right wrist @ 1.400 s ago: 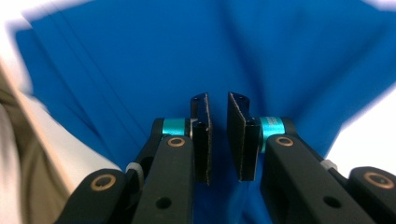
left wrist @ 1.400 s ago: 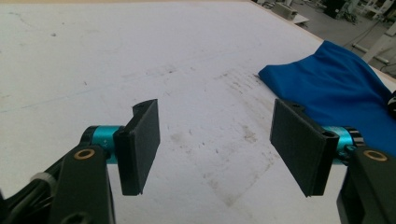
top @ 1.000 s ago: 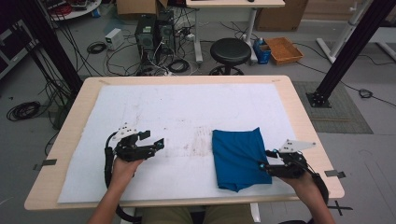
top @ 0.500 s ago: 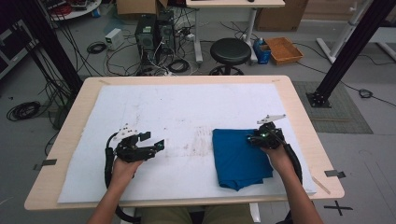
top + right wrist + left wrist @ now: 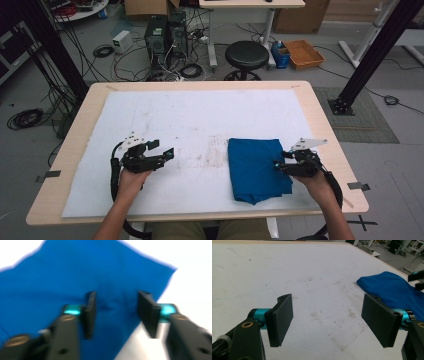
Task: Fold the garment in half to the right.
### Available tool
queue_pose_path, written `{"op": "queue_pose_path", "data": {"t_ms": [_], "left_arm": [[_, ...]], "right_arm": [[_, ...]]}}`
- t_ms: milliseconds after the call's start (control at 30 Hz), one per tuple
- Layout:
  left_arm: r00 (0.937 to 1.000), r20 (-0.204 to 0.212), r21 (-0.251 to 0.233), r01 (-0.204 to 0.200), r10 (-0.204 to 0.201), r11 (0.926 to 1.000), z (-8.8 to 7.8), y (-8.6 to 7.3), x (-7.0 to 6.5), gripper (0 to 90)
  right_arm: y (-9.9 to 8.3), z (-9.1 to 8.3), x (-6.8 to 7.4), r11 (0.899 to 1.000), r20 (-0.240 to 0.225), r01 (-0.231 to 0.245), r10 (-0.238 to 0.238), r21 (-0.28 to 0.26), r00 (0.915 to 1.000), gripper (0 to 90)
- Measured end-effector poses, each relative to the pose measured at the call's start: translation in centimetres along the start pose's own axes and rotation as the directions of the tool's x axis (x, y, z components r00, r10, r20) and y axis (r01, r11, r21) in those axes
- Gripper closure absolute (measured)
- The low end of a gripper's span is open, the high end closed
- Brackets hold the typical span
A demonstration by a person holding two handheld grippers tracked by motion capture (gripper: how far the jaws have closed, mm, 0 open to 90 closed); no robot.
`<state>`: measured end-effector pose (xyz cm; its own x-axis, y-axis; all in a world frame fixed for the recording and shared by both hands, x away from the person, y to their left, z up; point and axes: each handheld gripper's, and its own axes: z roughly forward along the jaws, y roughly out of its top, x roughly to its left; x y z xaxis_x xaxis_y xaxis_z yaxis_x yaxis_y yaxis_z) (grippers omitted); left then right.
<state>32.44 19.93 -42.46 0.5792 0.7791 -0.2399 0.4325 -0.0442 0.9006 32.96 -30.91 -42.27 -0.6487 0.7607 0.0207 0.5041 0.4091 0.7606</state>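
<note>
A folded blue cloth (image 5: 255, 167) lies on the white sheet (image 5: 200, 120), right of the middle; it also appears in the left gripper view (image 5: 389, 288) and the right gripper view (image 5: 75, 272). My right gripper (image 5: 279, 161) sits at the cloth's right edge. Its jaws (image 5: 116, 312) have just been opening and now stand apart over the fabric, with a small wrinkle between them and neither pad pressing on it. My left gripper (image 5: 162, 148) rests on the bare sheet well left of the cloth, open (image 5: 327, 317) with nothing between its pads.
The wooden table (image 5: 325, 125) shows its rim around the sheet. On the floor beyond the far edge stand a black stool (image 5: 243, 51), computer towers (image 5: 165, 35), loose cables and an orange box (image 5: 305, 52). A black frame post (image 5: 372, 50) rises at the right.
The right gripper went from the cloth's near right side toward the far right corner, then came back partway toward the person. Its jaws stand wider now. The left gripper has not moved.
</note>
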Motion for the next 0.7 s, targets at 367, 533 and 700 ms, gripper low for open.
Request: {"op": "queue_pose_path", "data": {"t_ms": [367, 533, 700], "left_arm": [[0.9912, -0.025, -0.062, -0.131, 0.130, 0.9894, -0.9, 0.1, 1.2, 25.1], [0.9929, -0.036, -0.071, -0.116, 0.113, 0.9907, -1.2, -0.1, 1.5, 24.9], [0.9911, -0.039, -0.102, -0.131, 0.127, 0.9861, -1.7, -0.2, 1.4, 24.9]], "right_arm": [[0.1, -3.3, -1.4, 0.980, 0.139, -0.029, 0.057, -0.196, 0.9886, 20.6], [-0.2, -3.6, -1.5, 0.979, 0.144, -0.027, 0.057, -0.200, 0.9879, 20.6], [-0.2, -3.7, -1.2, 0.980, 0.151, -0.024, 0.055, -0.198, 0.9870, 20.6]]}}
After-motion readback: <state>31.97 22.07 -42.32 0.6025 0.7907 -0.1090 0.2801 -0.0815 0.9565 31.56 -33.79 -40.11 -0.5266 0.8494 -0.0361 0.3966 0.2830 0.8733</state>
